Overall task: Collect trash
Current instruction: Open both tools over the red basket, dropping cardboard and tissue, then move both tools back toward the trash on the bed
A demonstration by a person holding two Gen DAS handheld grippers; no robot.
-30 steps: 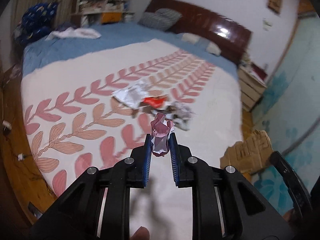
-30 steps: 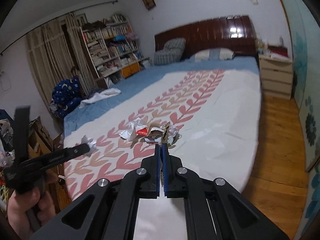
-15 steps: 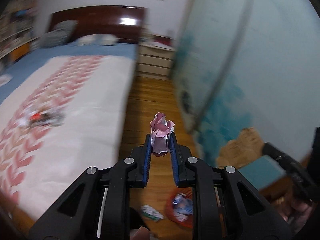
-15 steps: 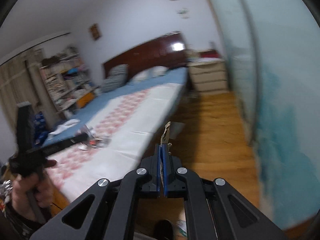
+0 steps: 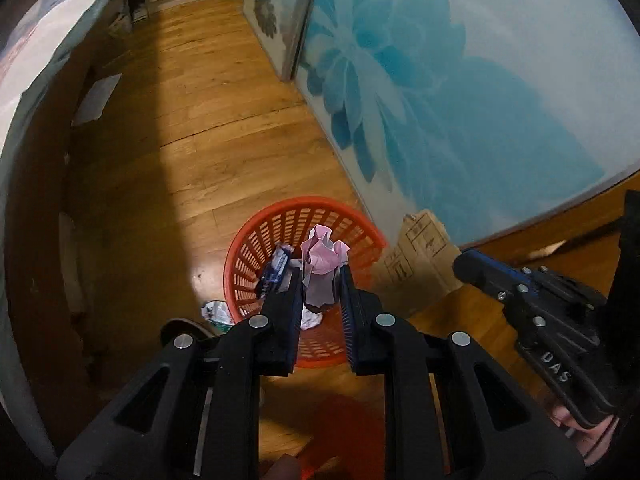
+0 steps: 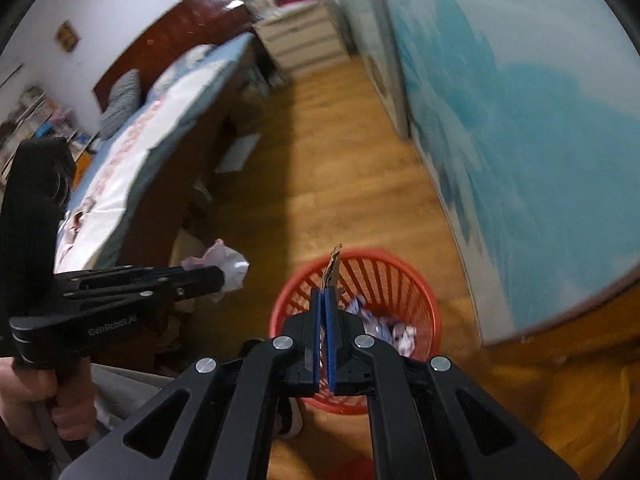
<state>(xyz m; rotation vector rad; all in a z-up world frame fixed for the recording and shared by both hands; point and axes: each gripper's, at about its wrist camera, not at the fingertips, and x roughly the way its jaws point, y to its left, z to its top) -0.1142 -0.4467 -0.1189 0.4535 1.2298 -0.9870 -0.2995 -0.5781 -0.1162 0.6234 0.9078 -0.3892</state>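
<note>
- Both grippers have swung from the bed [image 6: 132,136] to above the red basket [image 5: 256,256].
- Left gripper [image 5: 320,280] fingers clench pink crumpled paper [image 5: 322,256] between them.
- Right gripper [image 6: 325,300] fingers pinch a cardboard scrap [image 6: 333,268], sticking up.

One red plastic basket [image 5: 304,220], two black grippers, left gripper [image 5: 320,280], right gripper [image 6: 325,300], one crumpled pink paper [image 5: 324,254], one torn cardboard scrap [image 6: 333,268], one flattened cardboard box [image 5: 420,260], one bed [image 6: 132,148], one white dresser [image 6: 300,40]
</note>
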